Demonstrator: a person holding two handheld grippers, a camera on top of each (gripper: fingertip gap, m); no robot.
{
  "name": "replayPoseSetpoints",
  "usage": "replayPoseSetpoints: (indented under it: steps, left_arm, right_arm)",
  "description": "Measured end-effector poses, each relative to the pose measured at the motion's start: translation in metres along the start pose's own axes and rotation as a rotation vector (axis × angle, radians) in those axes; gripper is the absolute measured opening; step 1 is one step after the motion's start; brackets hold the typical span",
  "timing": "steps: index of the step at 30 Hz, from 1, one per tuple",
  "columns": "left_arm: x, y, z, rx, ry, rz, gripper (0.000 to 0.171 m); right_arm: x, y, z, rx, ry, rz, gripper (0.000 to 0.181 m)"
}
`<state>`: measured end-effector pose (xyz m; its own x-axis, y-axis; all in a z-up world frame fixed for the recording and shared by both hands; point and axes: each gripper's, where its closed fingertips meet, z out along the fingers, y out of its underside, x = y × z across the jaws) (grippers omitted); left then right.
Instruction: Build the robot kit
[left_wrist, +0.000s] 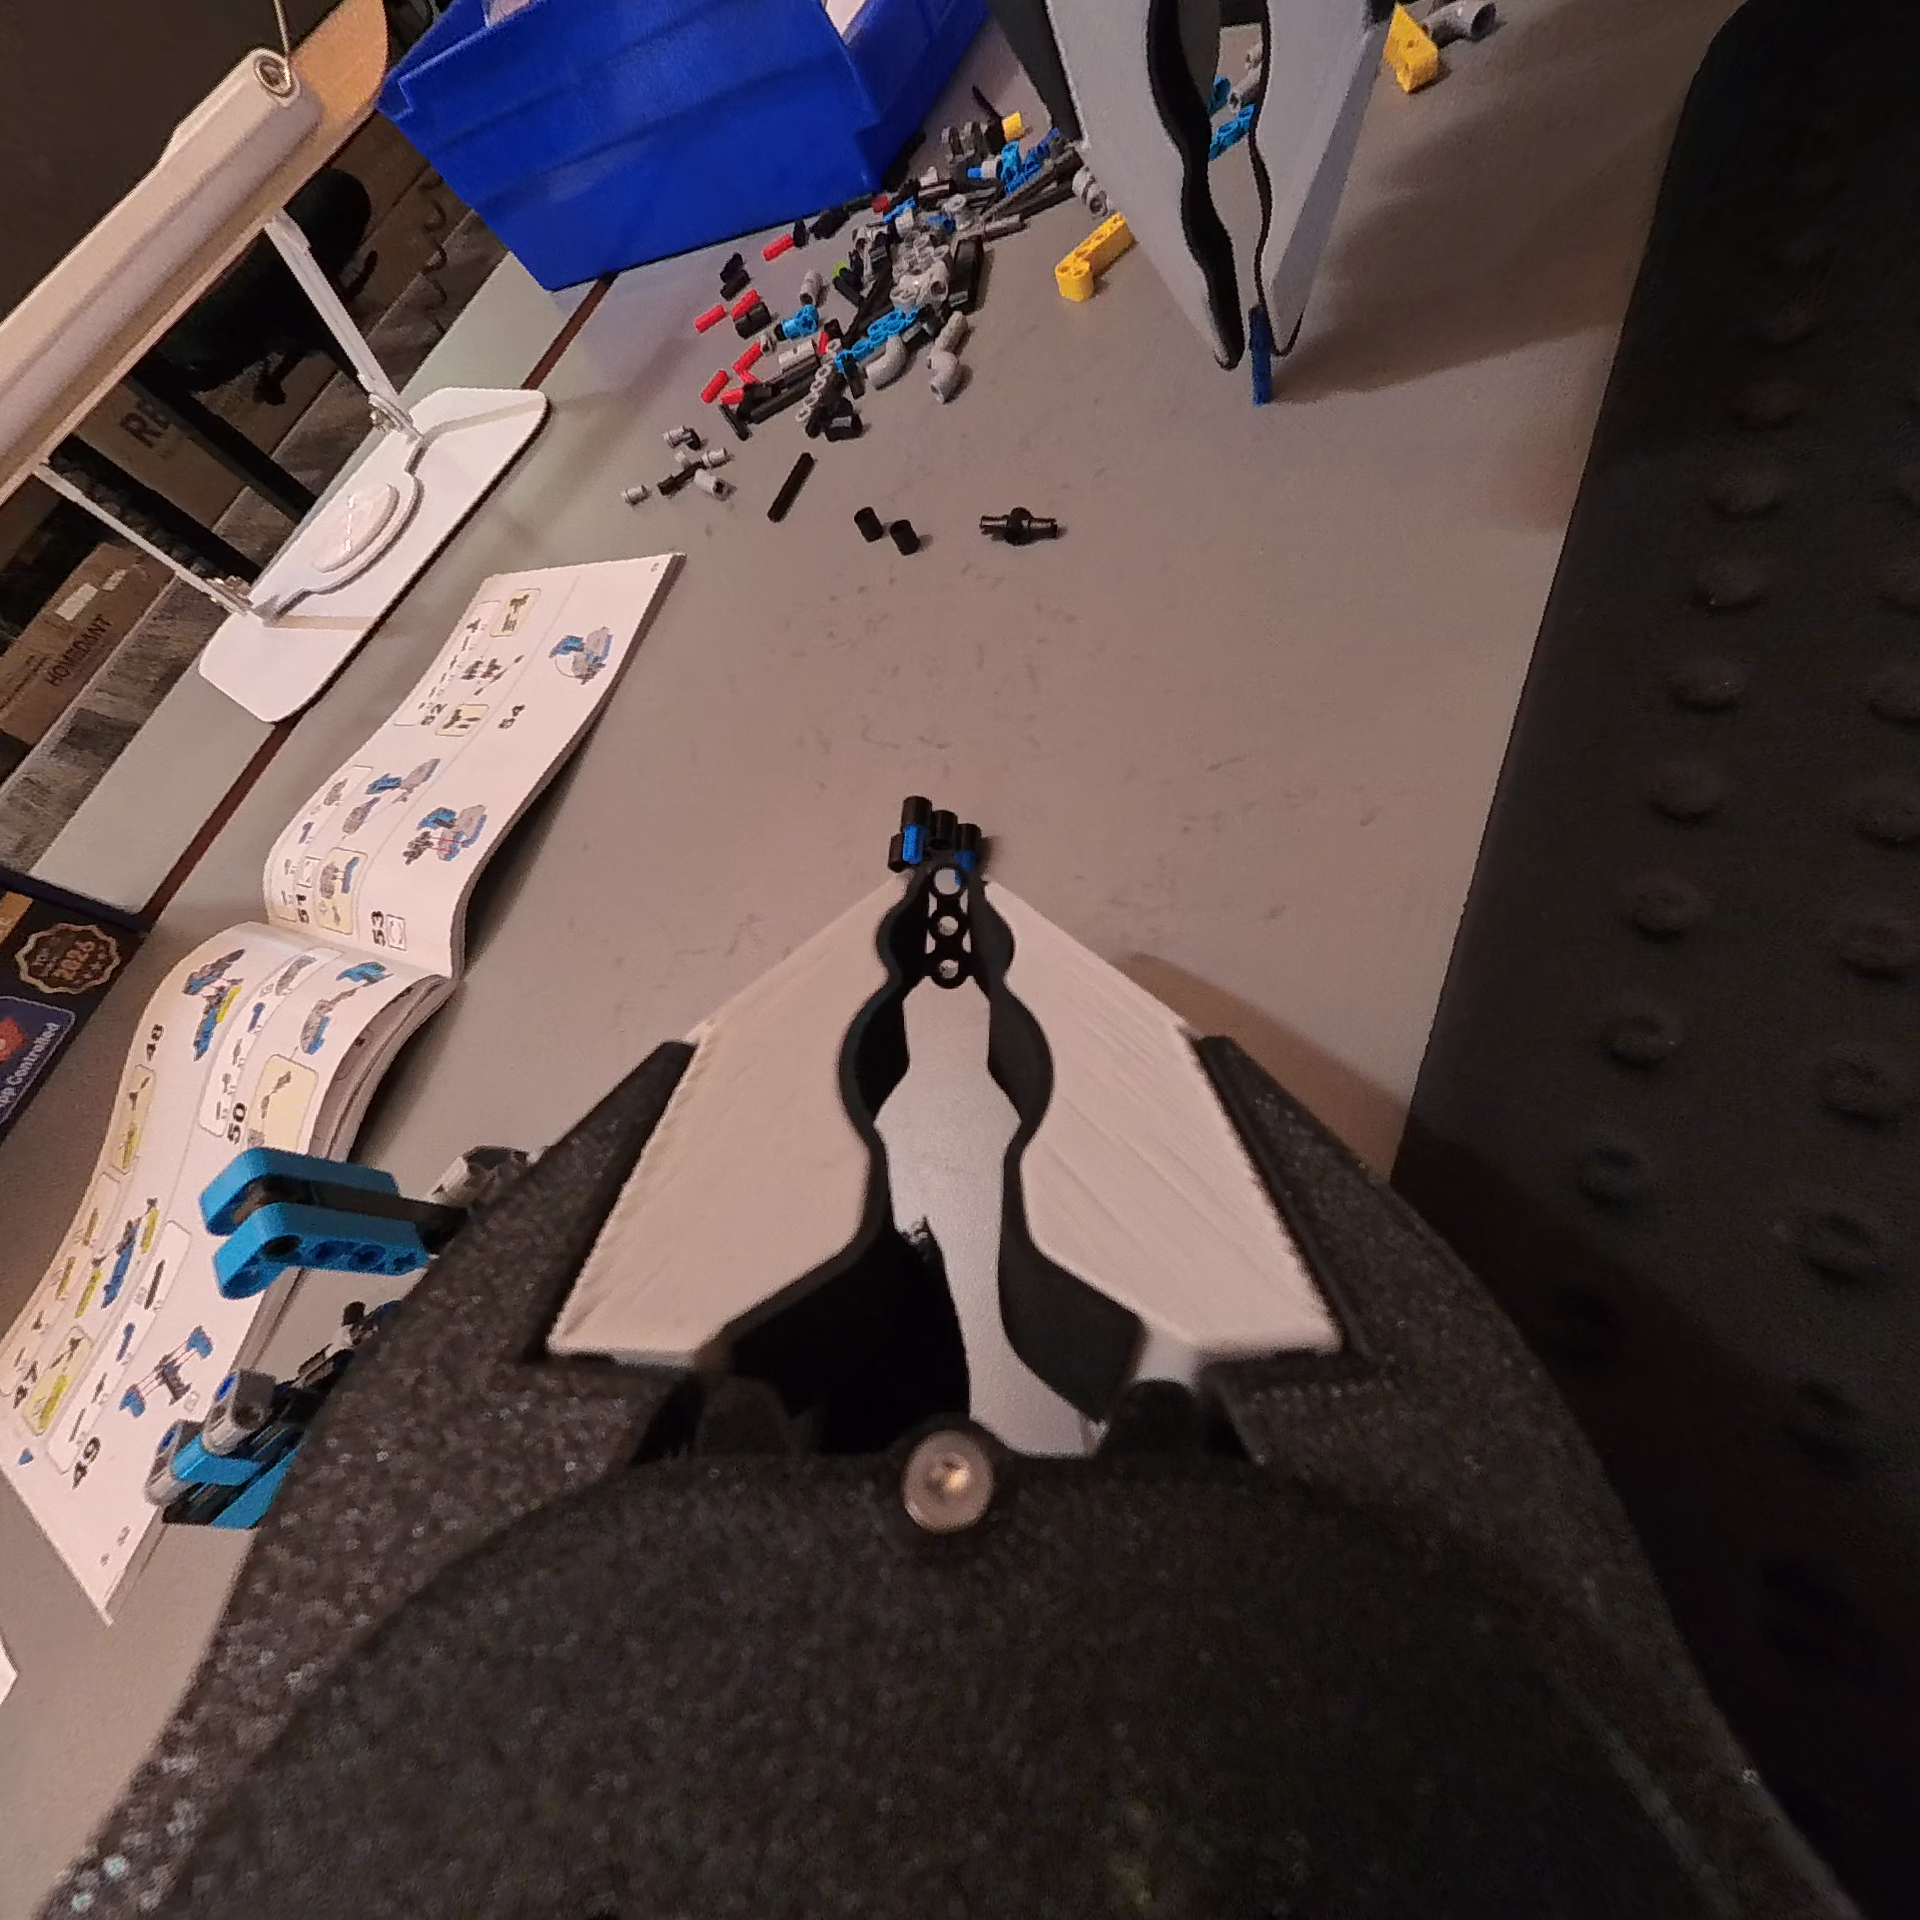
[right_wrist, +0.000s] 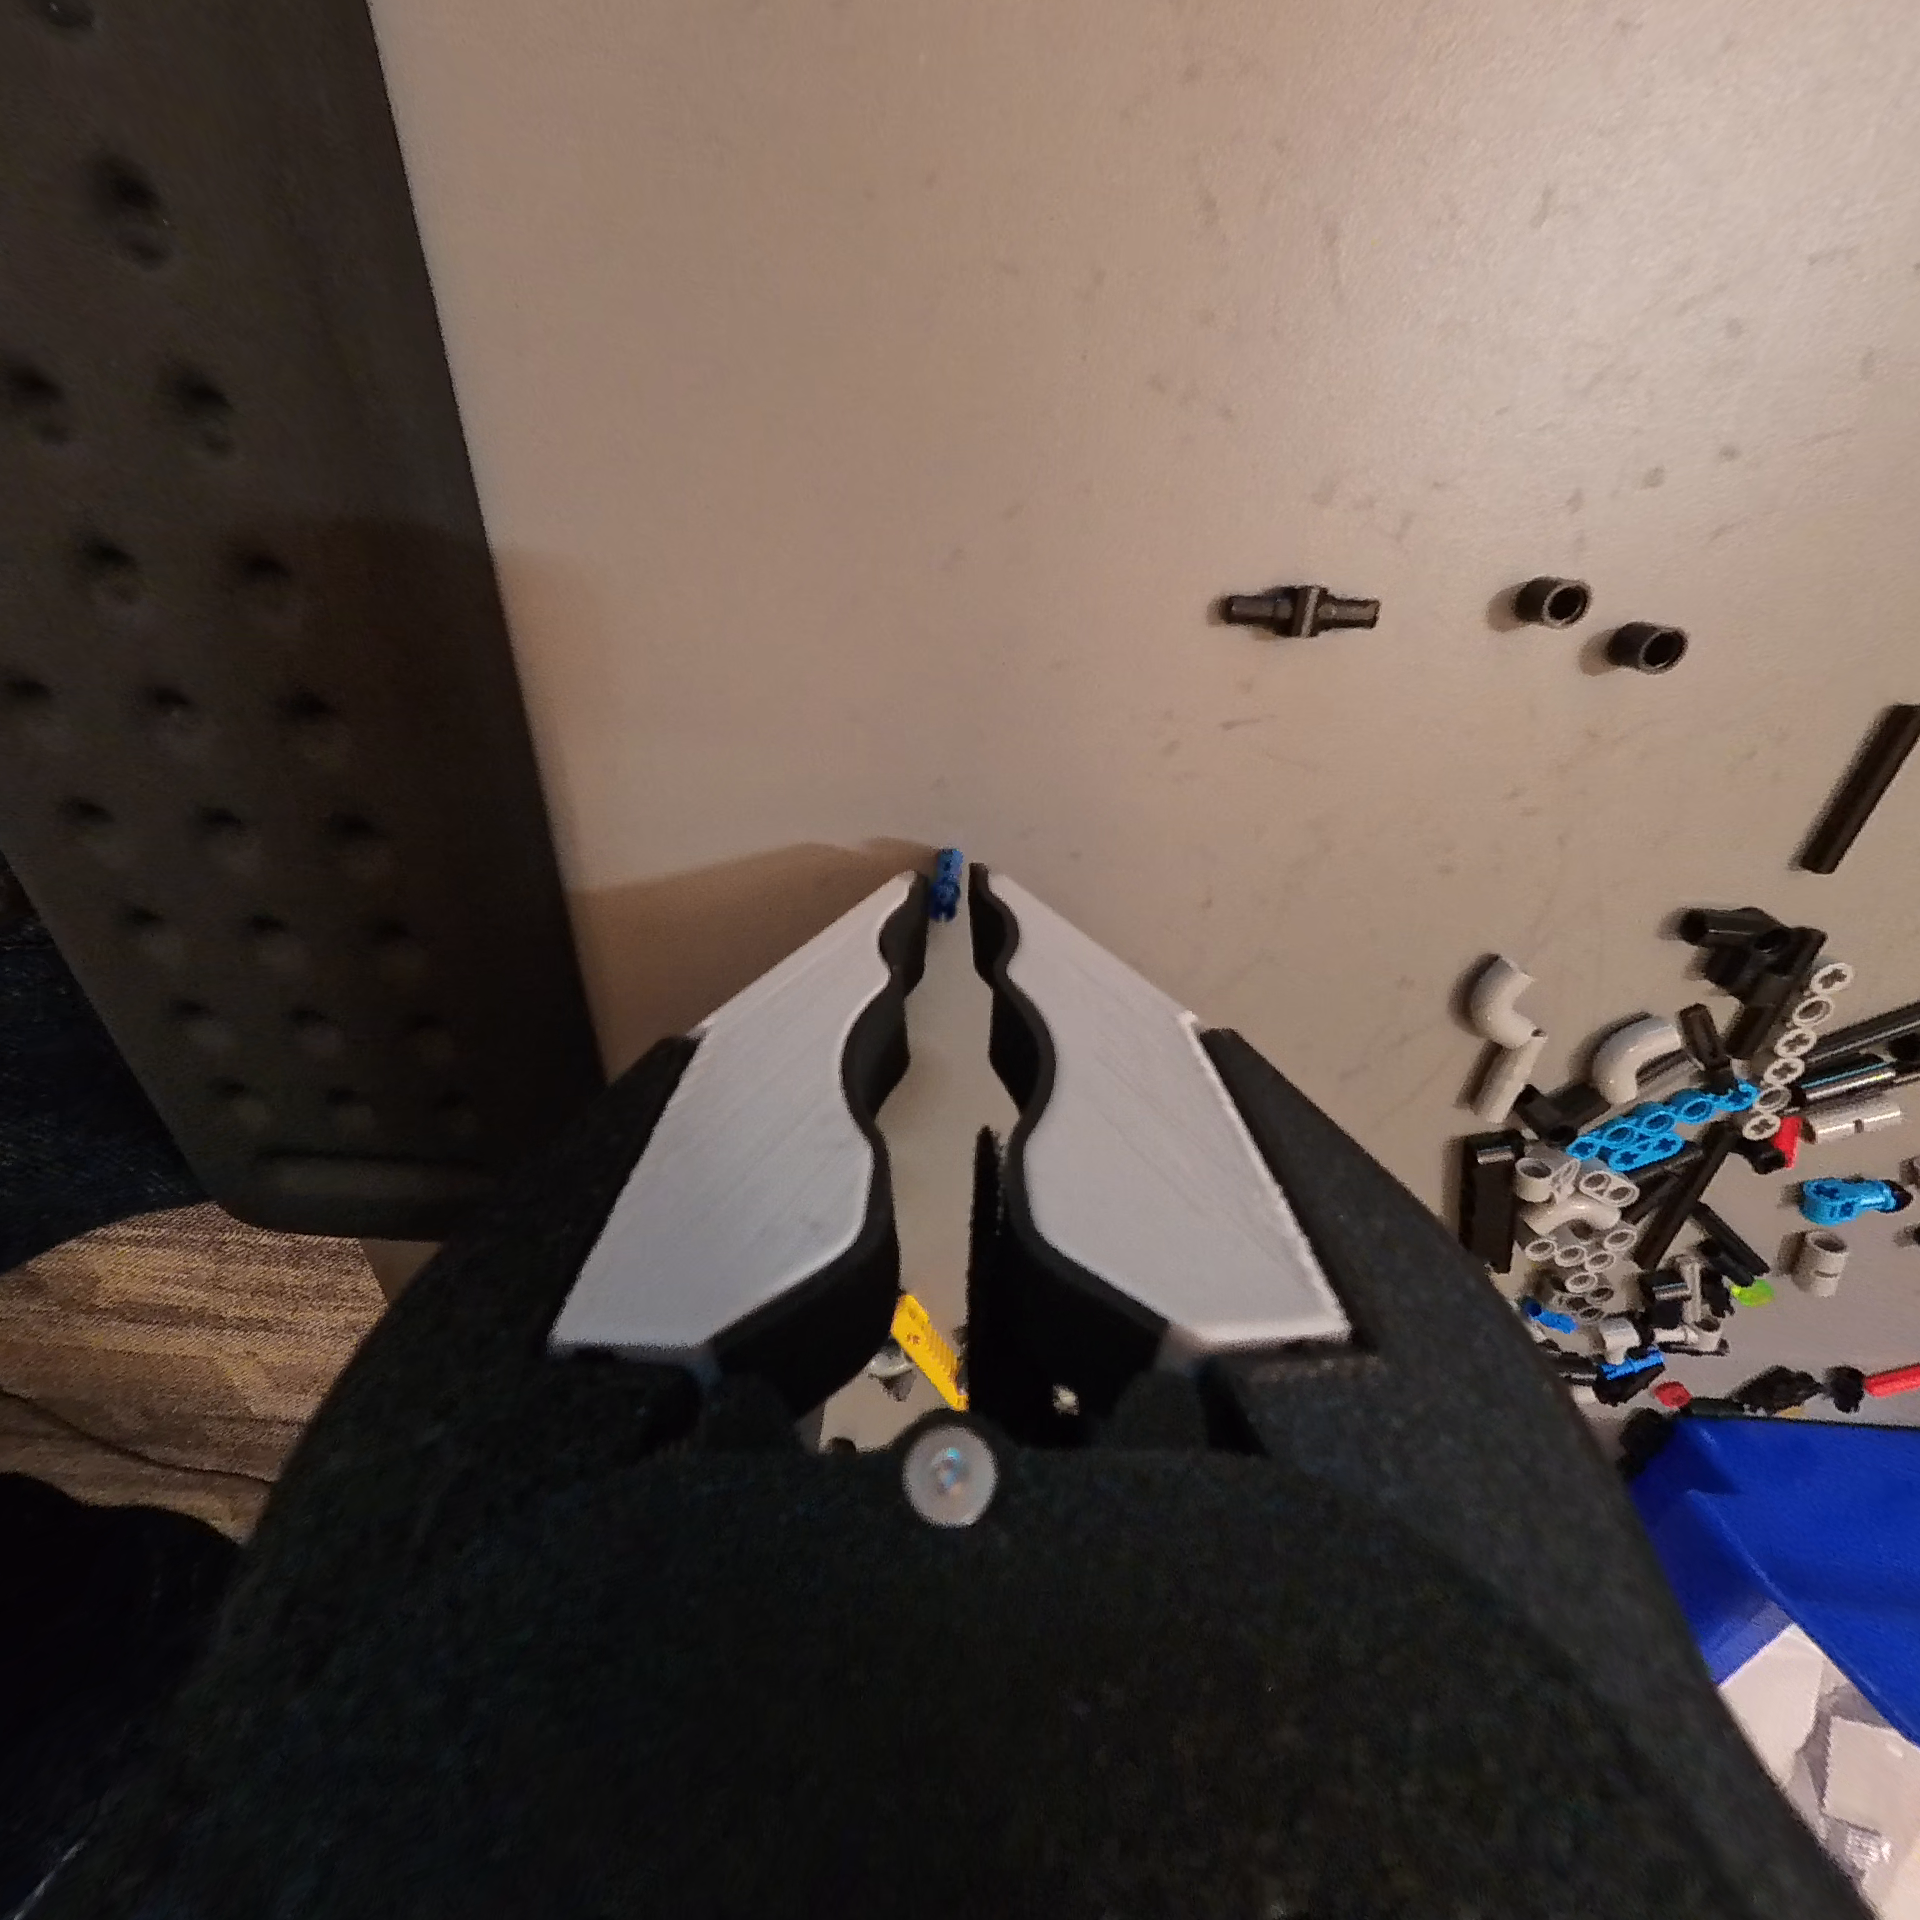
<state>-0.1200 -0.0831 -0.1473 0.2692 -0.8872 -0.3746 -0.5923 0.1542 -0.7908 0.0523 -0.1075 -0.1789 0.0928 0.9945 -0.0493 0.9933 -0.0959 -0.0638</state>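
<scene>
My left gripper is shut on a black beam with holes, which carries small black and blue connectors at its far end; it hangs over the grey table. My right gripper is shut on a small blue pin at its tips, above the table near the black studded mat. The right gripper also shows in the left wrist view, upright at the far side with the blue pin hanging from it, beside the pile of loose parts.
An open instruction booklet lies left, with a blue and black partial build on it. A blue bin and a white lamp base stand beyond. Loose black connectors lie mid-table. A studded black mat borders the right. Across from one pair of fingers to the other is roughly 20 centimetres.
</scene>
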Motion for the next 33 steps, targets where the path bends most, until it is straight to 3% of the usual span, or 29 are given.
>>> replayPoseSetpoints:
  steps: [15, 24, 27, 31, 33]
  left_arm:
    - [0.000, -0.001, -0.001, 0.006, 0.000, 0.001, 0.007]
    - [-0.005, -0.015, -0.011, 0.101, 0.049, -0.122, 0.007]
    - [-0.008, -0.033, -0.023, 0.226, 0.126, -0.272, 0.007]
    - [-0.011, -0.058, -0.046, 0.417, 0.277, -0.469, 0.006]
    - [-0.012, -0.066, -0.056, 0.486, 0.335, -0.531, 0.006]
  right_arm:
    - [0.001, 0.001, 0.005, 0.030, -0.001, 0.015, 0.005]
    - [0.002, -0.006, 0.003, 0.070, 0.012, 0.021, 0.004]
    - [0.007, -0.042, -0.023, 0.287, 0.057, -0.024, 0.004]
    - [0.001, -0.132, -0.093, 0.901, 0.086, -0.039, 0.003]
    - [-0.006, -0.161, -0.115, 1.124, 0.088, -0.040, 0.003]
